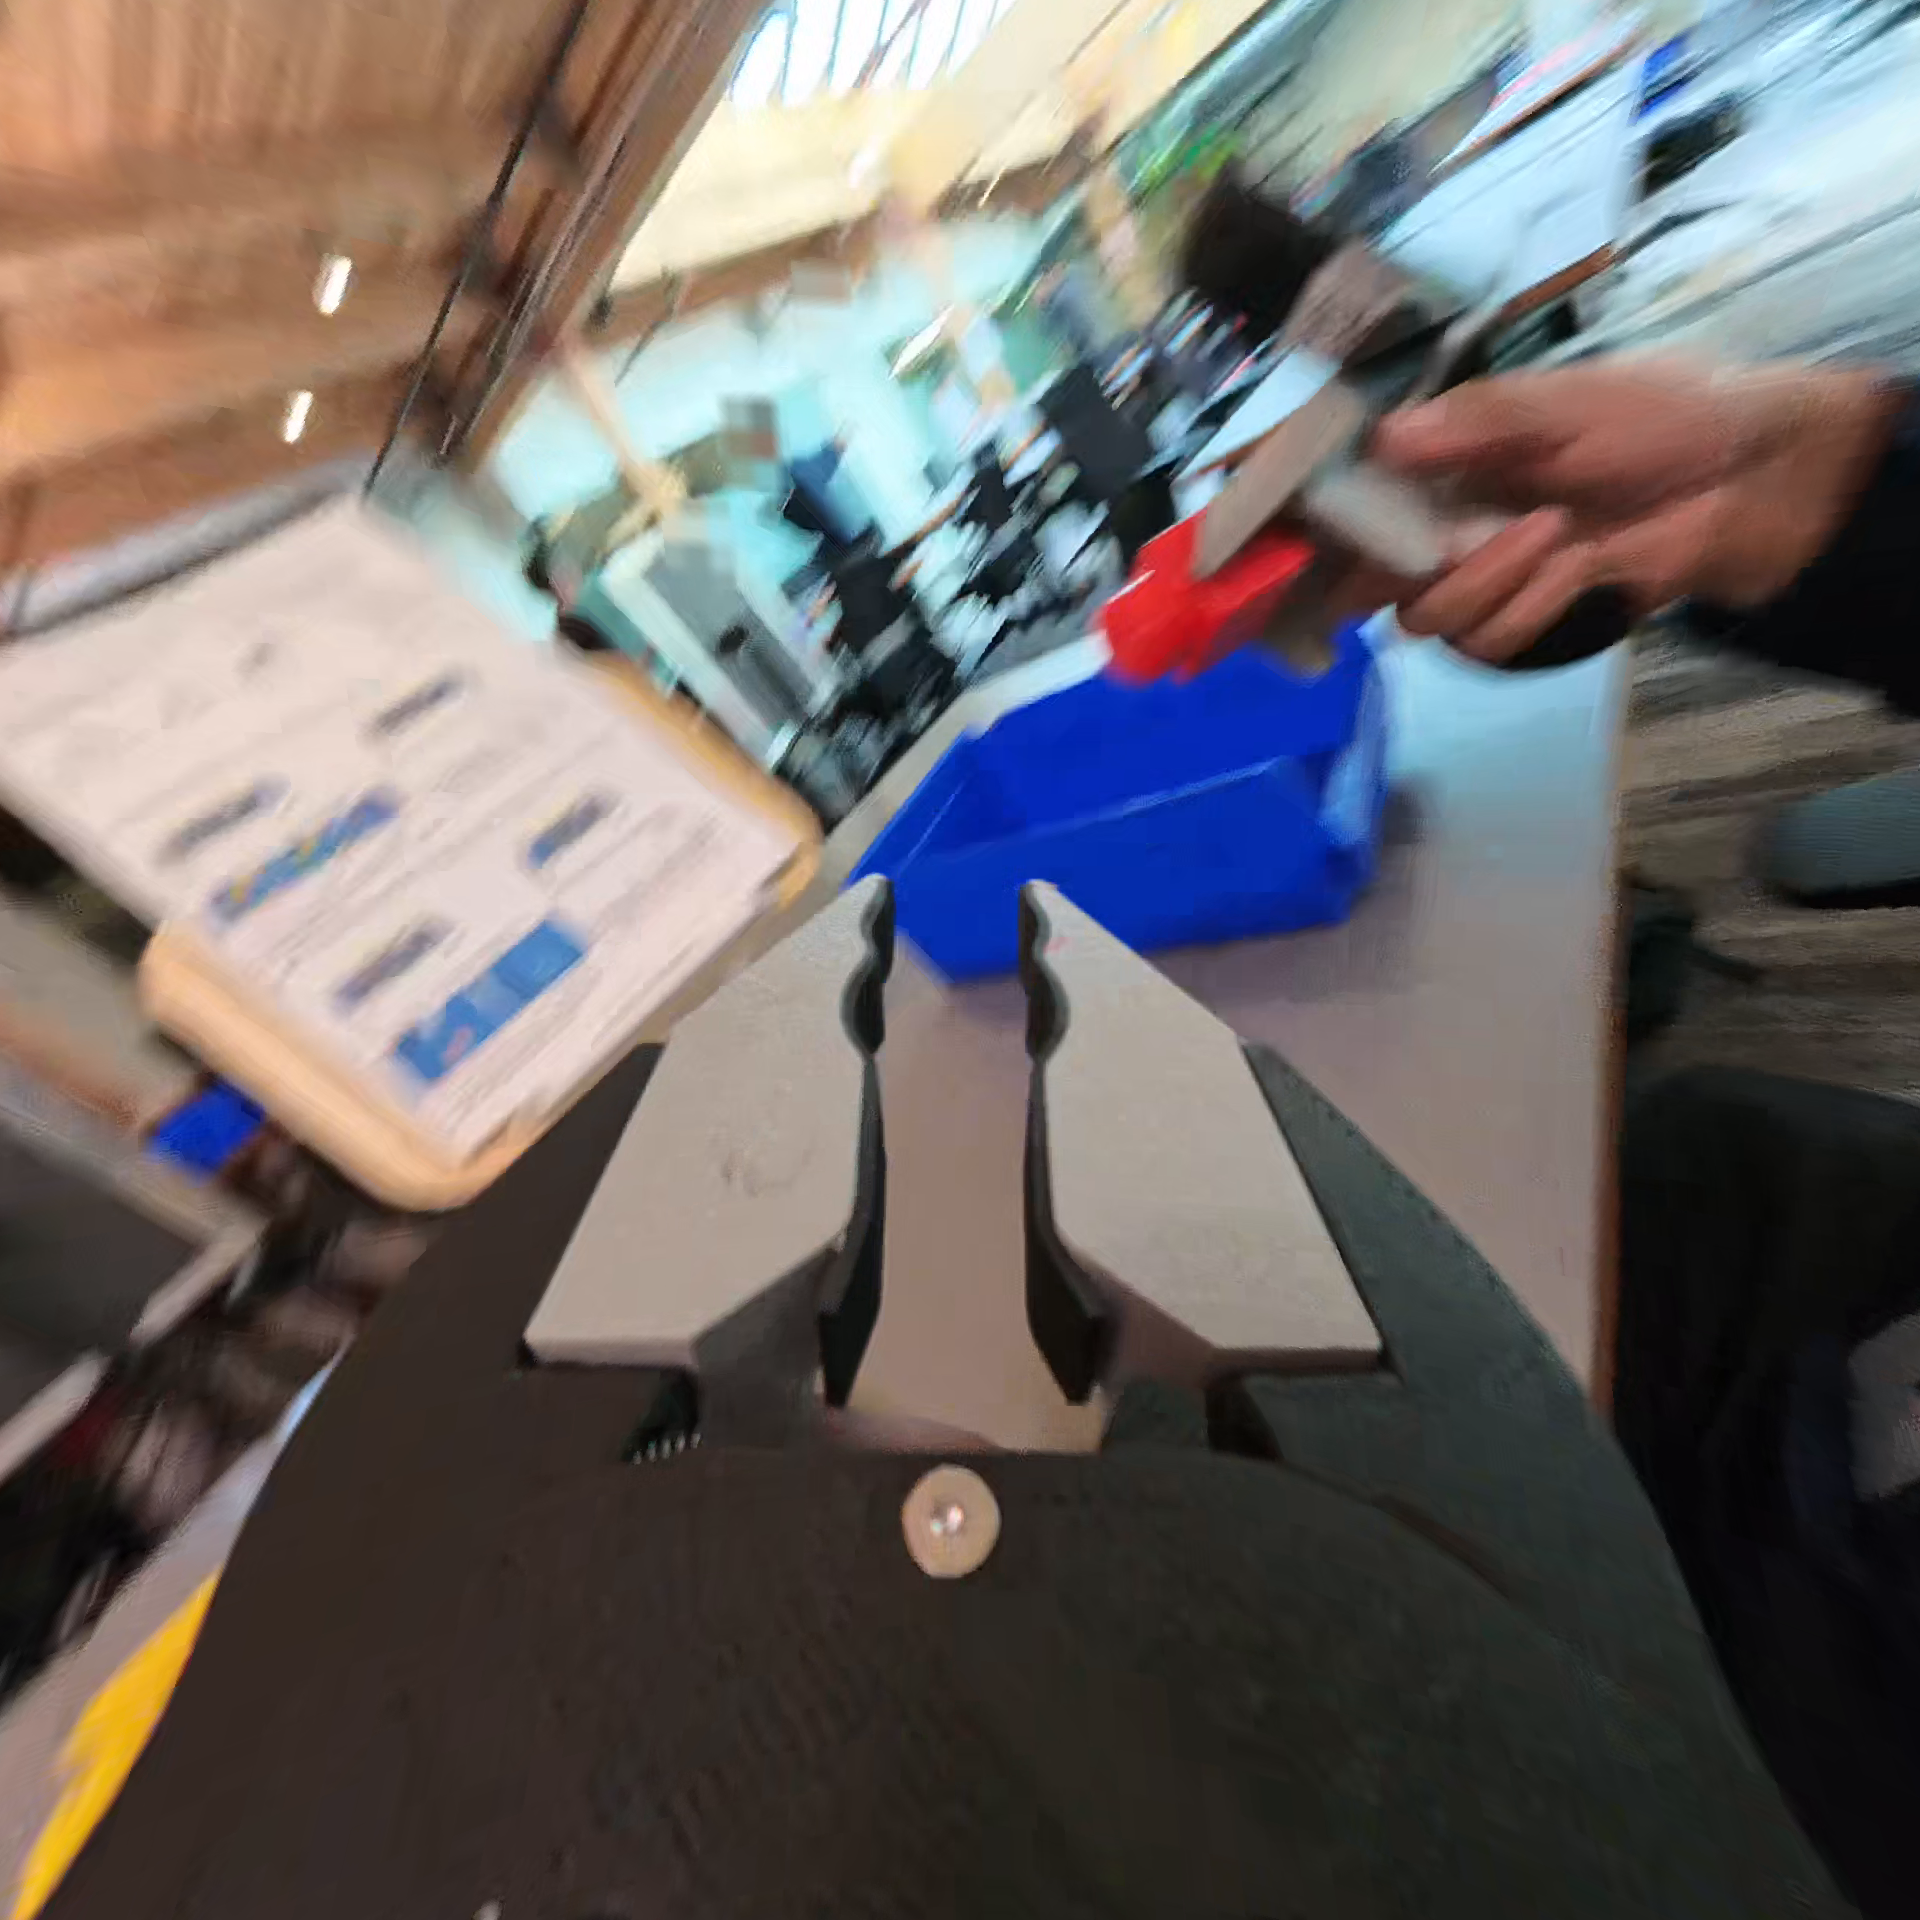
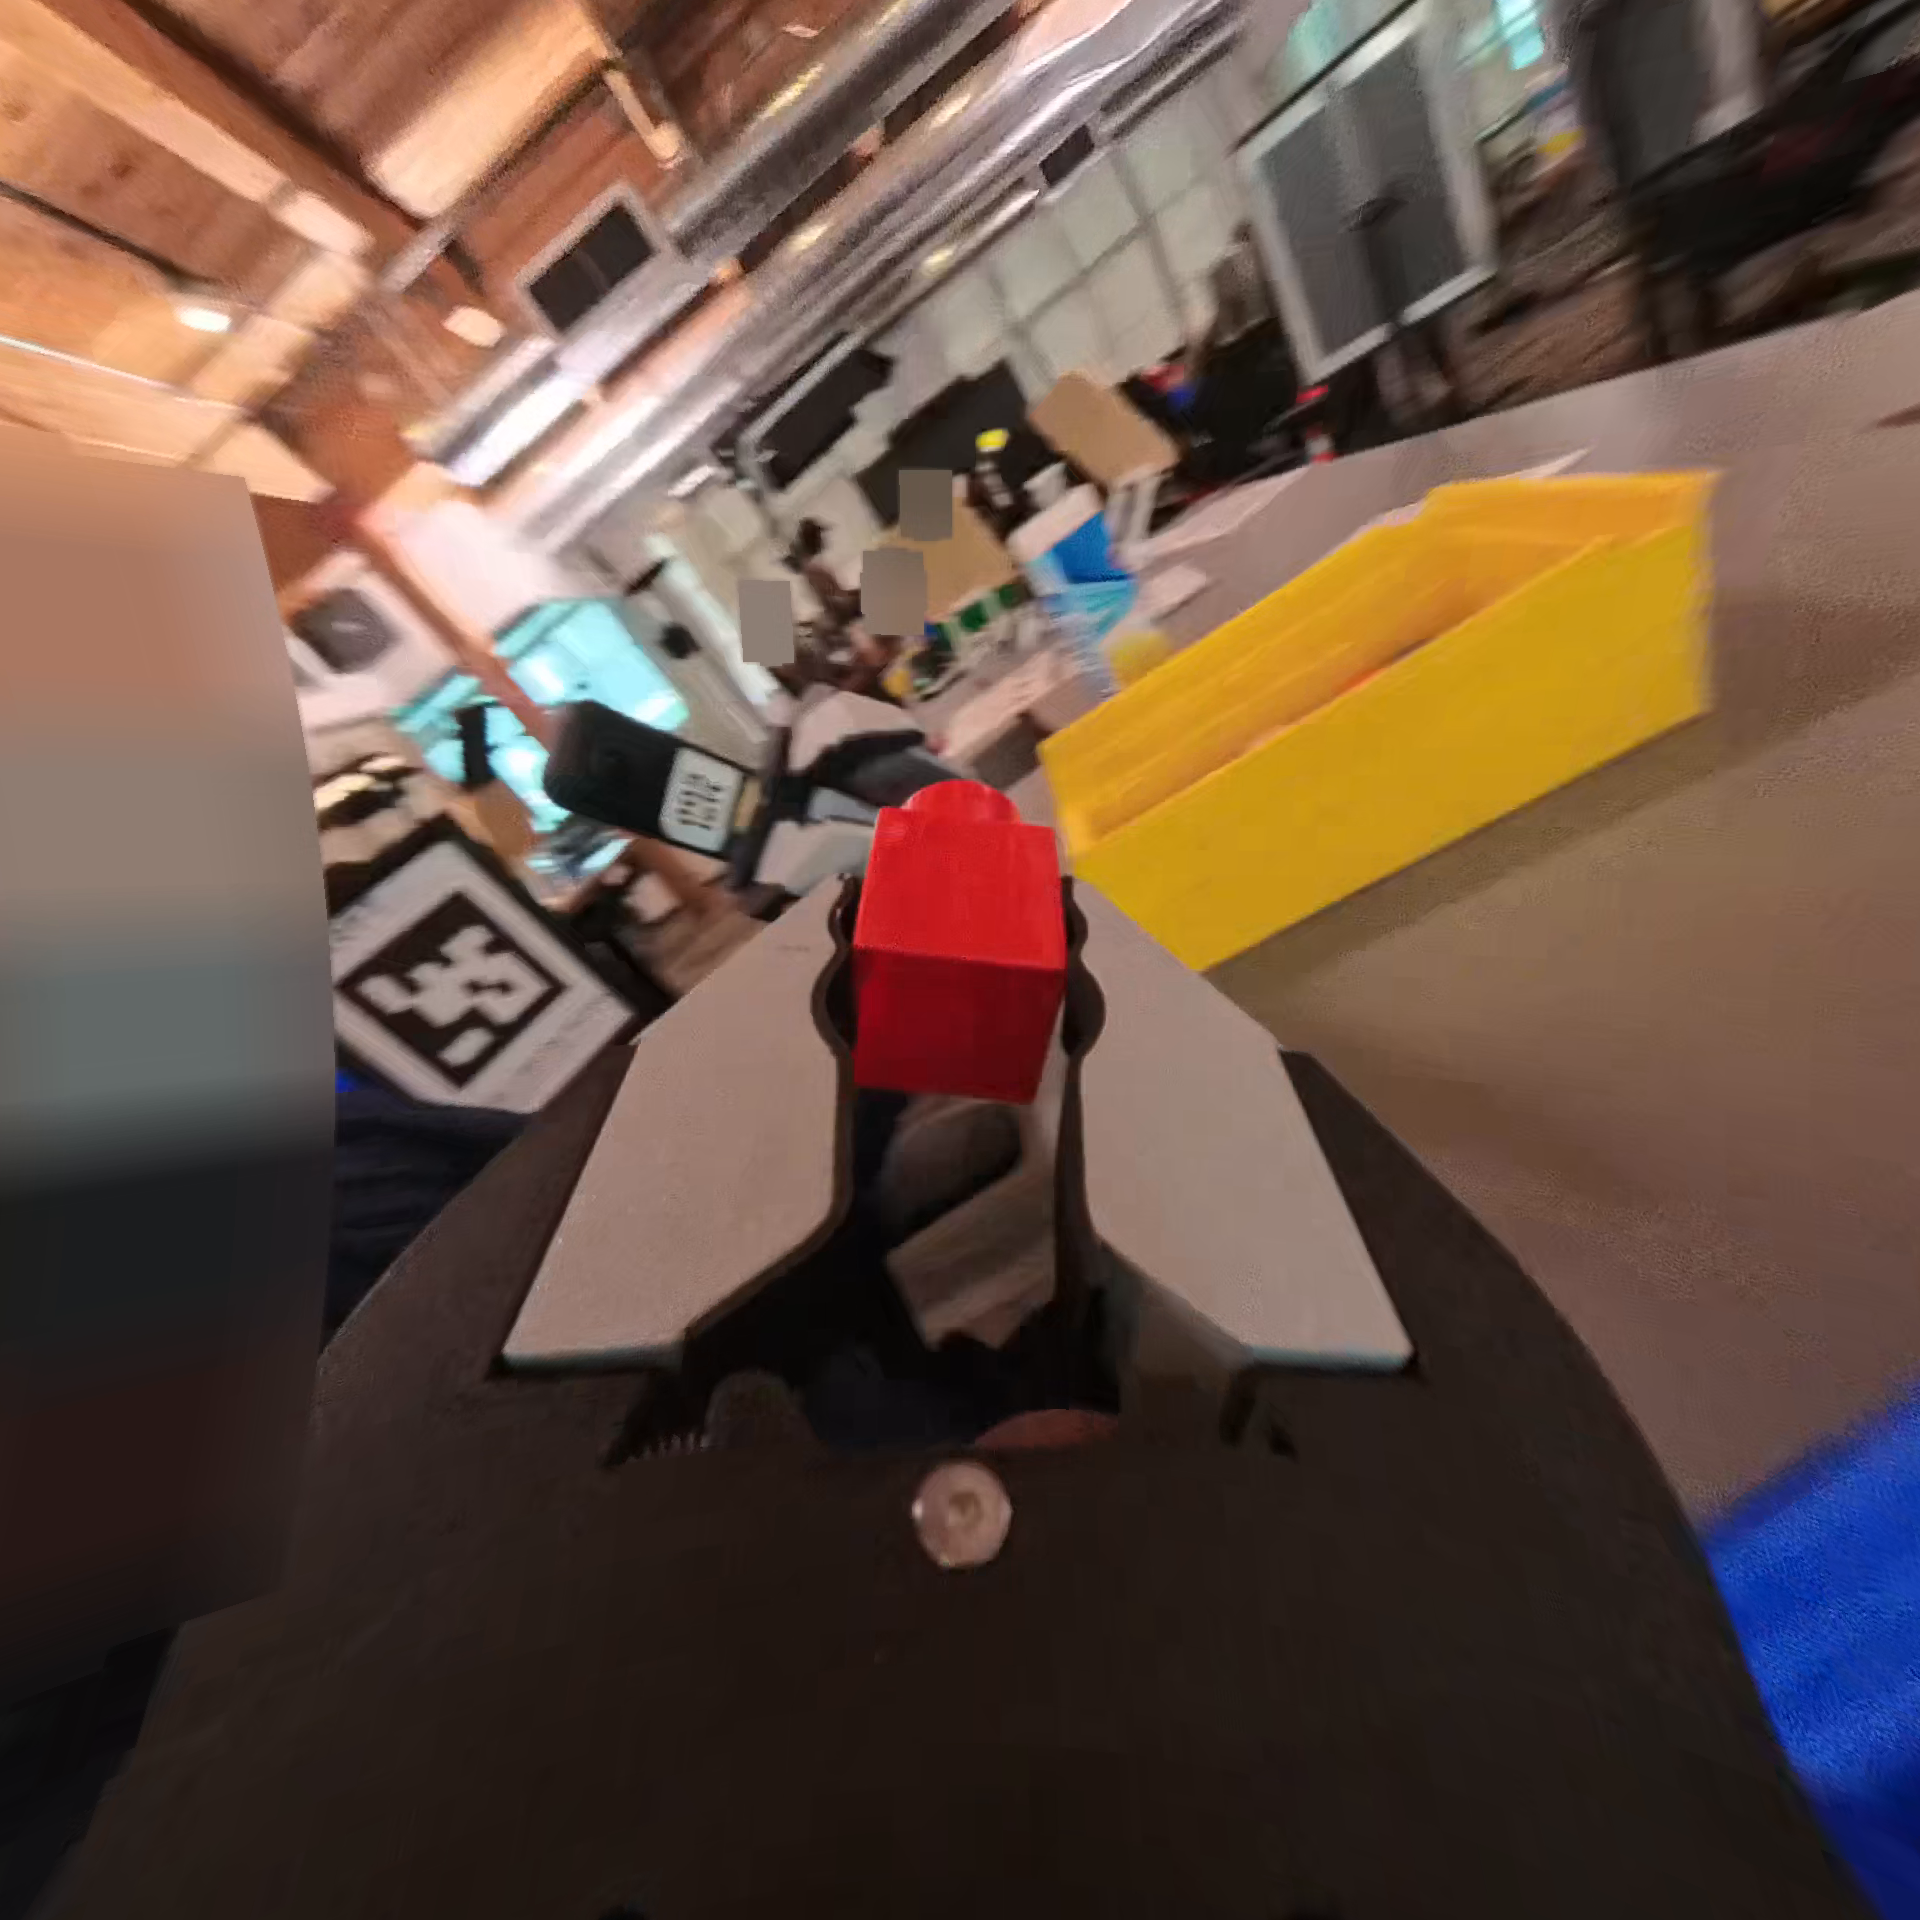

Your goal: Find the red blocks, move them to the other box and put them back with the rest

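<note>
Grey table in a large open workroom. Above it, a wooden ceiling with lit lamps and a silver duct. Beyond the table's far edge, blurred desks and dark chairs; behind them, bright windows. Right of the table, mottled floor.

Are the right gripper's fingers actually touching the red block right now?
Touching. The right wrist view shows the red block wedged between both fingers of the right gripper, no gap on either side.

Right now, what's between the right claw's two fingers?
A red block, pressed by both fingers of the right claw; the right wrist view shows it.
</note>
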